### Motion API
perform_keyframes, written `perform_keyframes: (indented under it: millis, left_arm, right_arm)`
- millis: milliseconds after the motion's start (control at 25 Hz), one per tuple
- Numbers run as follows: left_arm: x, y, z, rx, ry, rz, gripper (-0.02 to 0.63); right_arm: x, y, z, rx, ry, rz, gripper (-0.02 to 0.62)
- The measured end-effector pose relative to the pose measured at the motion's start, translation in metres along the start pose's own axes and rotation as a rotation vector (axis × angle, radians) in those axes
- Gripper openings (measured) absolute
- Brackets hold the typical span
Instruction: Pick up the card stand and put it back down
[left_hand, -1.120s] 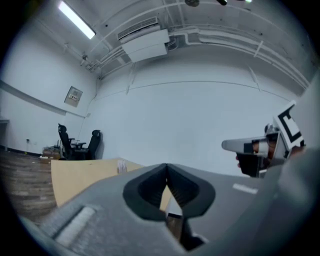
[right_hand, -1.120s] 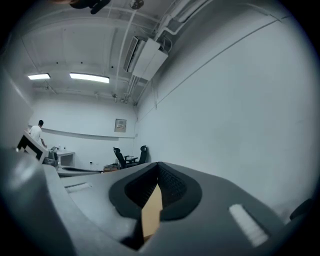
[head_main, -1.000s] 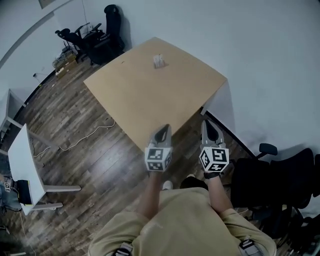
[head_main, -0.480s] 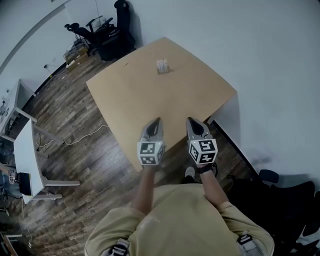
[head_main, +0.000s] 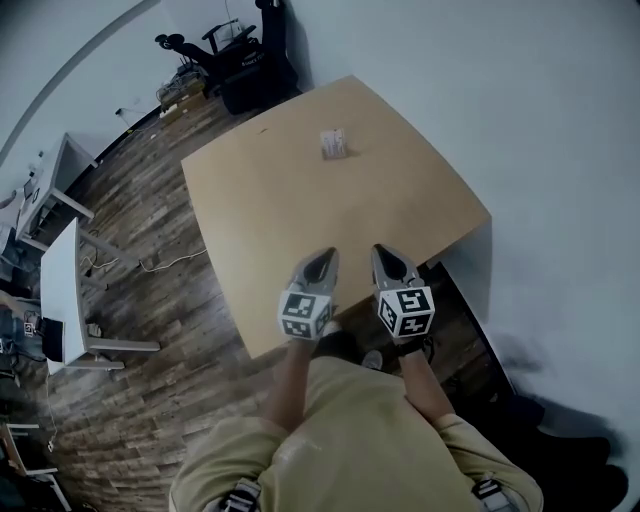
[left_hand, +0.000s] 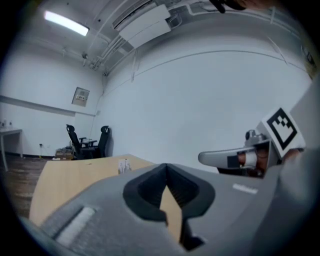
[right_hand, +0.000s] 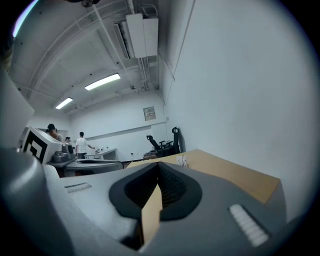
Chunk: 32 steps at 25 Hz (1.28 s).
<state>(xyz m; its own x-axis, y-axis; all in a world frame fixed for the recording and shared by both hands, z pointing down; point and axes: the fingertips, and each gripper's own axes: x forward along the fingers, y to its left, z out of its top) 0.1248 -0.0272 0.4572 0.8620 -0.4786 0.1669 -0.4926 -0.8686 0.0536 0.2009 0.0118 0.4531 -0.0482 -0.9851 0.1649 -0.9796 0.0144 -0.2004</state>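
Observation:
The card stand, a small clear holder with a pale card, stands upright on the far part of the light wooden table. It also shows small in the left gripper view as the card stand and in the right gripper view as the card stand. My left gripper and right gripper hover side by side over the table's near edge, far short of the stand. Both are shut with nothing between their jaws. In their own views the left gripper and right gripper point toward the stand.
Black office chairs crowd the far corner behind the table. White desks stand at the left on the wood floor, with a cable lying near them. A white wall runs close along the table's right side. People stand far off.
The person has stepped up to the table. Both grippers, earlier over the floor before the table's corner, now hang over its near edge. Both stayed shut.

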Motion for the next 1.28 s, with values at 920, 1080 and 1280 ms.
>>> perform_keyframes:
  millis: [920,1080,1280]
  left_arm:
    - [0.176,0.197,-0.089,-0.037,0.208,0.025,0.003]
    - [0.208,0.265,-0.105,-0.034,0.259,0.022,0.005]
    - [0.259,0.327,-0.124,0.022,0.282,-0.043,0.169]
  right_arm:
    - [0.218,-0.131,-0.070,0.084,0.212,0.067,0.003]
    - [0.274,-0.141,-0.065,0.075,0.189,0.136,0.003]
    - [0.329,-0.161,-0.083,0.047,0.211,0.155,0.003]
